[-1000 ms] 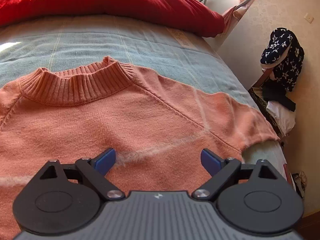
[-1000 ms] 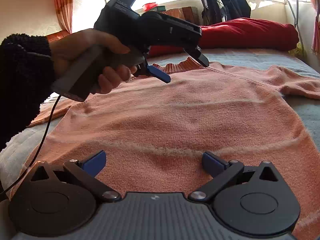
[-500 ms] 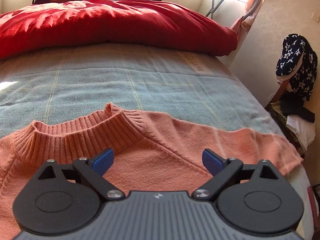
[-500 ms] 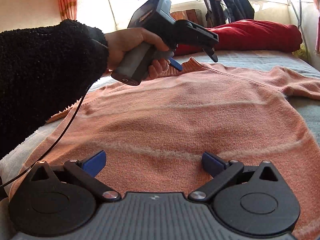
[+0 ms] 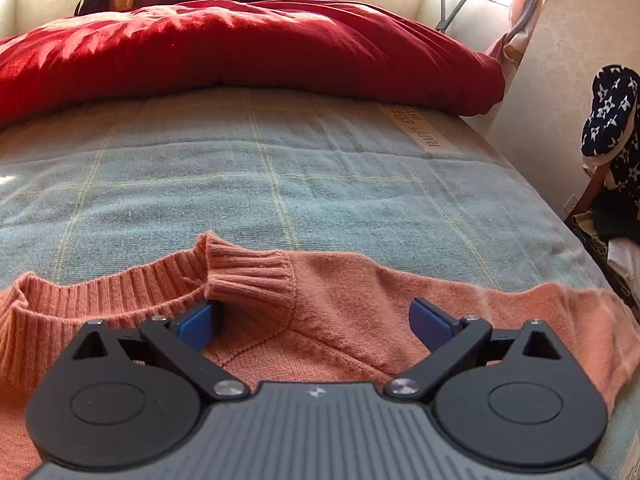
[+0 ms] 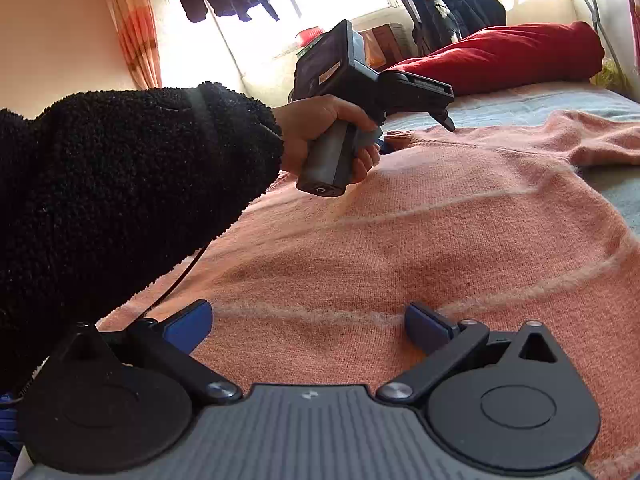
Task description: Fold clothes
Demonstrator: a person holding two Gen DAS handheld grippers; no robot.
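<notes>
Now, quick notes per item:
sweater location: salmon-orange knit sweater [image 6: 420, 240] lies spread front-up on the bed [image 5: 280, 176], over the blue-grey plaid blanket; red duvet [image 5: 240, 48] bunched well beyond it at the far end.
left hand-held gripper [image 5: 312, 320]: jaws opening, wide apart, nothing pinched; one blue finger sits just beside the ribbed collar [image 5: 248, 280], the shoulder knit lies between the fingers but the pads don't press on it.
right hand-held gripper [image 6: 308, 328]: jaws stand wide, nothing between them, hovering over the lower body of the sweater.
collar state: one side of the rib is flipped up and folded over on itself, not flat.
risk 1: a fold made over that bunched collar would likely lock in a lump; cause = rib left curled near the left finger.
risk 2: closing here may catch only the top knit layer or the rib alone, so the back layer would lag and the fold would skew.
risk 3: right sleeve [image 6: 592, 140] reaches toward the bed edge; a pull could drag it off, judging by how close it lies.
risk 4: the cable [image 6: 180, 280] trailing from the left hand crosses the sweater edge and could snag the knit.
pointing: neck faces the red duvet, hem toward the person.
long axis: collar-to-hem line runs along the bed's length; sleeves spread crosswise.
</notes>
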